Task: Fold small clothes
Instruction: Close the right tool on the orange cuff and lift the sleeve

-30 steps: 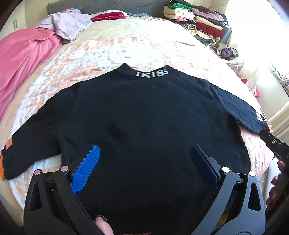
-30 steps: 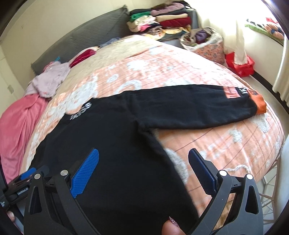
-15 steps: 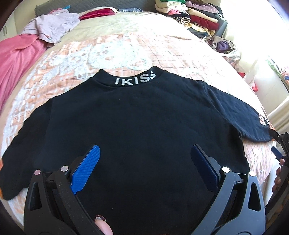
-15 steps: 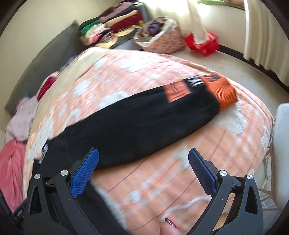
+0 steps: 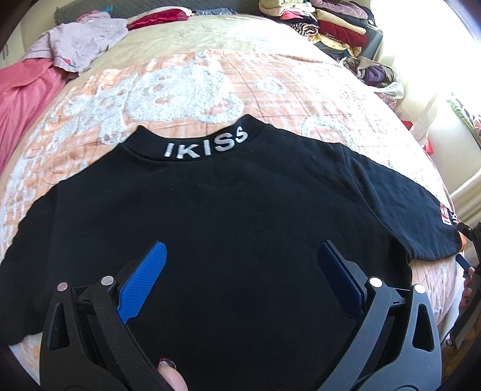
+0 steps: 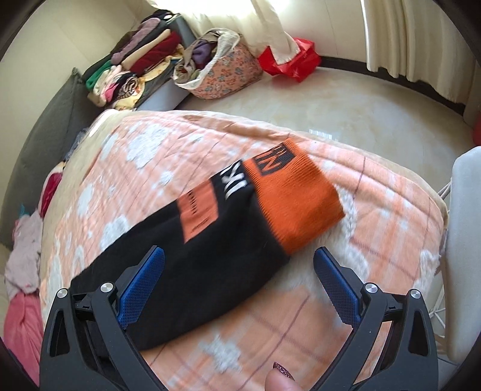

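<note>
Garment: black sweatshirt (image 5: 234, 210), spread flat and face down on the bed (image 5: 186, 84), white lettering on the collar band (image 5: 207, 146), sleeves out to both sides.
Right sleeve: lying across the orange-and-white quilt near the bed's edge, ending in an orange cuff (image 6: 293, 198) with an orange patch (image 6: 197, 213) just short of it.
Left tool (image 5: 240, 266): blue fingers wide apart, nothing between them, hanging over the lower body of the sweatshirt.
Right tool (image 6: 239, 272): fingers likewise spread and empty, hovering over the sleeve just short of the cuff; contact with the cloth not clear, view slightly blurred.
Handling, as judged: soft, thick knit, light but floppy; no stiffness to carry a shape, so likely to sag and drag on the fuzzy quilt if lifted from a single point.
Where to grip, as judged: the ribbed cuff or the sleeve just behind it, a denser edge offering a firm pinch; pinching both layers together probably best, to keep the sleeve from opening.
Likely next step: close on the cuff end and carry the sleeve inward across the back.
Surroundings: stacked clothes (image 5: 324, 21) and a laundry basket (image 6: 219, 72) beyond the bed, well apart from the work.
</note>
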A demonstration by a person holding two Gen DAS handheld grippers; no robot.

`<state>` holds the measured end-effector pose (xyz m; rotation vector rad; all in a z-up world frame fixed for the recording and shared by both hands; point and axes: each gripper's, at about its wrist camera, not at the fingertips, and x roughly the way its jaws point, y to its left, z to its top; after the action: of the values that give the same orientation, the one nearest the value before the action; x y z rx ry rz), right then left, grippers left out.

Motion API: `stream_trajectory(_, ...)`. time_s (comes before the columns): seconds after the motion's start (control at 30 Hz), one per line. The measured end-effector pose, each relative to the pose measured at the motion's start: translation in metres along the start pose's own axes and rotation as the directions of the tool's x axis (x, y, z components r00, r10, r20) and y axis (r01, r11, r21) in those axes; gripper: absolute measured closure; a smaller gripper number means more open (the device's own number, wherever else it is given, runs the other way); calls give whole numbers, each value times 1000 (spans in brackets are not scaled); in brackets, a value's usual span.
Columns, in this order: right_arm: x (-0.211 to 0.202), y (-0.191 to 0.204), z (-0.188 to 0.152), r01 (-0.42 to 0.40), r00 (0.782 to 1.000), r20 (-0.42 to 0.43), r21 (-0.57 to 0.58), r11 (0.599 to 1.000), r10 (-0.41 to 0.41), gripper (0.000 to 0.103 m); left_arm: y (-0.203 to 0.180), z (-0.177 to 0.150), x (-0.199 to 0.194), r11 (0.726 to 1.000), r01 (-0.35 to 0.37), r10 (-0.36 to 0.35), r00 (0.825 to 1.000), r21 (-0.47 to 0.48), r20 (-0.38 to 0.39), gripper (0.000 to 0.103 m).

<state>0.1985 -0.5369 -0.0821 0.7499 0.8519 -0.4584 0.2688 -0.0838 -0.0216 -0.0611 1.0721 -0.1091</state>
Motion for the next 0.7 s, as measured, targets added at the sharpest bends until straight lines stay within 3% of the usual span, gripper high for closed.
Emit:
stream_trajectory(0.2, 12, 3, 11, 4, 1000, 16, -22, 1000, -3, 6, -8, -1, 12, 999, 28, -28, 999, 15, -22, 8)
stream_trajectory(0.3, 17, 5, 14, 24, 999, 29, -39, 999, -23, 28, -8, -4, 12, 999, 43, -43, 999, 5, -24, 8)
stream_trajectory(0.37, 17, 5, 16, 14, 999, 37, -51, 999, -12, 61, -6, -5, 11, 998, 62, -62, 998, -13, -22, 8)
stream_trajectory(0.47, 9, 8, 16, -41, 998, 42, -64, 997, 43, 84, -2, -6, 6, 997, 77, -77, 997, -26, -12, 8)
stream_trajectory(0.7, -38, 54, 2, -195, 975, 67, -189, 962, 211, 89, 5, -6, -14, 996, 86, -85, 996, -23, 36, 8)
